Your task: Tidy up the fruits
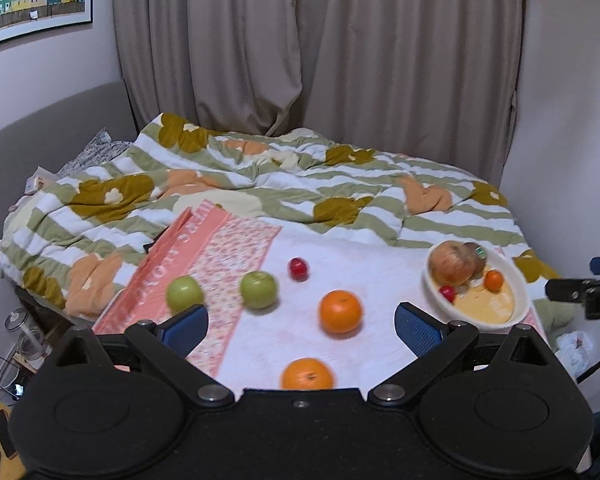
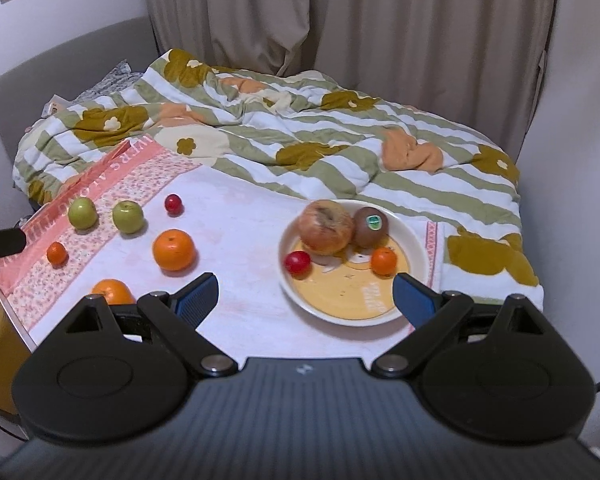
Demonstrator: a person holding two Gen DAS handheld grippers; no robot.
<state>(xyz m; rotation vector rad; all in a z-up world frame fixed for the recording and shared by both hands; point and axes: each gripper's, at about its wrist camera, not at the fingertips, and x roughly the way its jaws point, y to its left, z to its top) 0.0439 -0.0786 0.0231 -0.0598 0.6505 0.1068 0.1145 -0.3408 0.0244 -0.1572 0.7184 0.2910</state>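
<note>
A cream bowl [image 2: 414,248] with a yellow inside holds a red-yellow apple [image 2: 325,227], a kiwi [image 2: 371,227], a small red fruit [image 2: 297,263] and a small orange [image 2: 384,261]. Loose on the white cloth lie two green apples [image 2: 83,213] [image 2: 128,216], a small red fruit [image 2: 173,203], two big oranges [image 2: 173,249] [image 2: 112,291] and a small orange [image 2: 57,253]. My right gripper [image 2: 305,298] is open and empty just before the bowl. My left gripper [image 1: 301,328] is open and empty over the near orange [image 1: 307,374], left of the bowl [image 1: 518,286].
A pink floral cloth [image 2: 112,184] lies under the green apples at the left. A rumpled striped flowered quilt [image 2: 320,136] covers the bed behind. Curtains [image 2: 340,20] hang at the back. The surface drops off at the left edge [image 2: 8,300].
</note>
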